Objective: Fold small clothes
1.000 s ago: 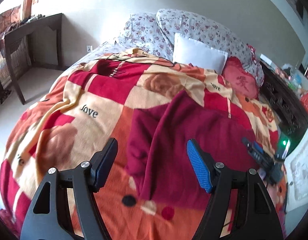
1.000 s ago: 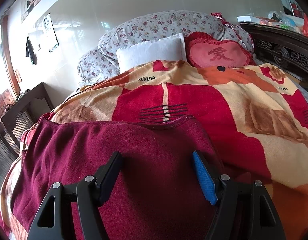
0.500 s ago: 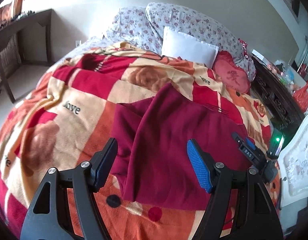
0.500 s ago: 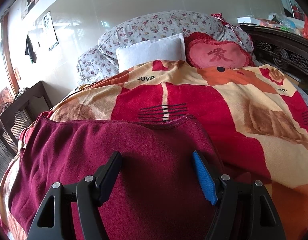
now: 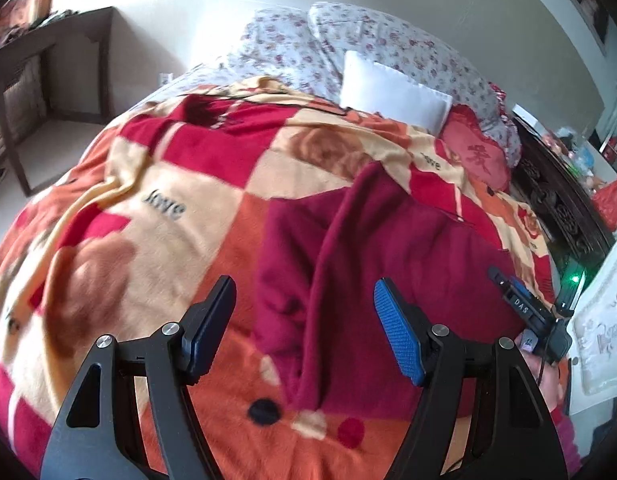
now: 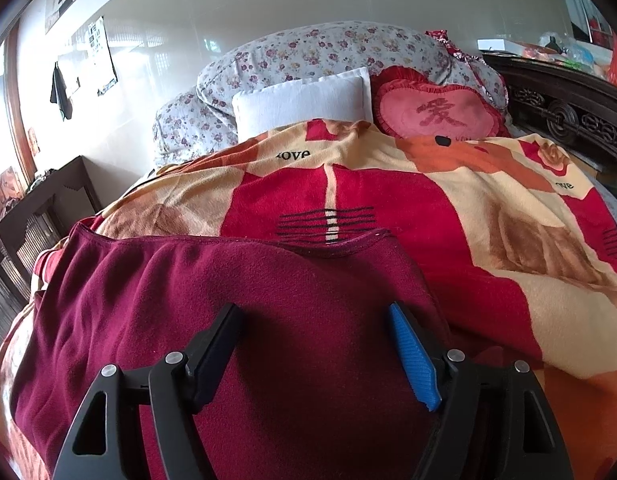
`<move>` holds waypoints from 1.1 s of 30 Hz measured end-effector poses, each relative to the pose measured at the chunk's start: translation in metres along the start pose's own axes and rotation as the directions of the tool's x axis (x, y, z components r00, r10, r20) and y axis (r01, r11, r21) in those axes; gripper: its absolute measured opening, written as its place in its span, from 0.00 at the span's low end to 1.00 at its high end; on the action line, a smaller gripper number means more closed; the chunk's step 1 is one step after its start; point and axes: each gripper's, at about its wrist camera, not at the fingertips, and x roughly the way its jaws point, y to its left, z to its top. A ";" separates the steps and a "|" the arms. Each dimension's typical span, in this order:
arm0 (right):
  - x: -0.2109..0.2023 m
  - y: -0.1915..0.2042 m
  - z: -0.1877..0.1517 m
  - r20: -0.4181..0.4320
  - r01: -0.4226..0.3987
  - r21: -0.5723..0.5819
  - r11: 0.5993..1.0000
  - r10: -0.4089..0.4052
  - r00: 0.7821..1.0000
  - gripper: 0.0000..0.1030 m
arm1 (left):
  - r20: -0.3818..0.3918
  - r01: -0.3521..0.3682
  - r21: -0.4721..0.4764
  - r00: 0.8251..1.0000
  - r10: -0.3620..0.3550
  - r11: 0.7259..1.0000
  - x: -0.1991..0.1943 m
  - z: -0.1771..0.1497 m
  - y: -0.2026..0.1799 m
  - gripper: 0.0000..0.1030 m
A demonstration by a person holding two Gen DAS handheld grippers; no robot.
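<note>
Nearest, the right gripper (image 6: 314, 344) sits low over the maroon garment (image 6: 244, 300), its fingers parting, cloth beneath but none pinched between them. The left gripper (image 5: 304, 320) hangs with fingers spread wide and empty above the garment's rumpled left edge. The garment lies spread on the red-and-cream blanket (image 5: 156, 200) covering the bed. Beyond sit a white pillow (image 6: 304, 102), a heart cushion (image 6: 436, 112) and floral bedding (image 5: 388, 40).
</note>
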 end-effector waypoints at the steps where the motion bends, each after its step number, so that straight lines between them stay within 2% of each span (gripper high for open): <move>1: 0.000 0.000 0.000 0.001 -0.004 0.002 1.000 0.004 1.000 0.73 | -0.005 -0.009 -0.017 1.000 0.009 1.000 -0.005 -0.003 0.002 0.69; 7: 0.000 -0.002 0.001 0.006 -0.015 0.007 1.000 0.015 1.000 0.73 | 0.032 -0.063 -0.016 0.997 0.063 0.998 -0.041 -0.014 -0.002 0.69; 13: 0.000 -0.008 0.003 -0.006 -0.046 0.034 0.998 0.047 0.999 0.73 | 0.021 -0.038 0.012 0.999 0.037 0.999 -0.052 -0.015 -0.014 0.69; 17: -0.014 -0.017 0.013 -0.016 -0.080 0.101 0.992 0.082 0.997 0.73 | 0.008 -0.010 0.023 1.000 0.009 1.000 -0.042 -0.021 -0.016 0.71; 19: -0.018 -0.015 0.014 -0.014 -0.078 0.096 0.992 0.079 0.997 0.73 | -0.027 -0.007 0.018 1.000 0.007 1.000 -0.028 -0.024 -0.014 0.71; 20: -0.017 -0.012 0.013 -0.026 -0.069 0.077 0.995 0.071 0.997 0.73 | -0.041 -0.003 0.016 0.999 0.004 1.000 -0.021 -0.024 -0.013 0.71; 23: 0.004 -0.003 0.010 -0.118 0.017 -0.033 0.999 -0.021 0.993 0.73 | -0.063 -0.012 0.022 0.998 0.013 1.000 0.000 -0.026 -0.010 0.71; 25: -0.005 0.005 0.017 -0.120 0.037 -0.049 0.998 -0.042 0.992 0.73 | -0.075 0.005 0.003 0.997 -0.004 1.000 0.011 -0.026 -0.004 0.71; 26: -0.012 0.007 0.020 -0.111 0.023 -0.039 0.999 -0.028 0.993 0.73 | -0.081 0.015 -0.009 0.997 -0.016 1.000 0.016 -0.027 -0.001 0.71; 28: -0.030 0.022 0.033 -0.067 -0.110 0.013 0.994 0.110 0.992 0.72 | -0.094 0.035 -0.028 0.995 -0.037 0.999 0.024 -0.030 0.004 0.71; 31: -0.029 0.062 0.050 -0.103 -0.253 0.016 0.967 0.253 0.962 0.73 | -0.111 0.064 -0.039 0.992 -0.068 0.997 0.031 -0.039 0.011 0.71; 33: -0.019 0.093 0.057 -0.135 -0.319 0.009 0.948 0.317 0.939 0.72 | -0.128 0.077 -0.035 0.988 -0.081 0.996 0.034 -0.046 0.015 0.71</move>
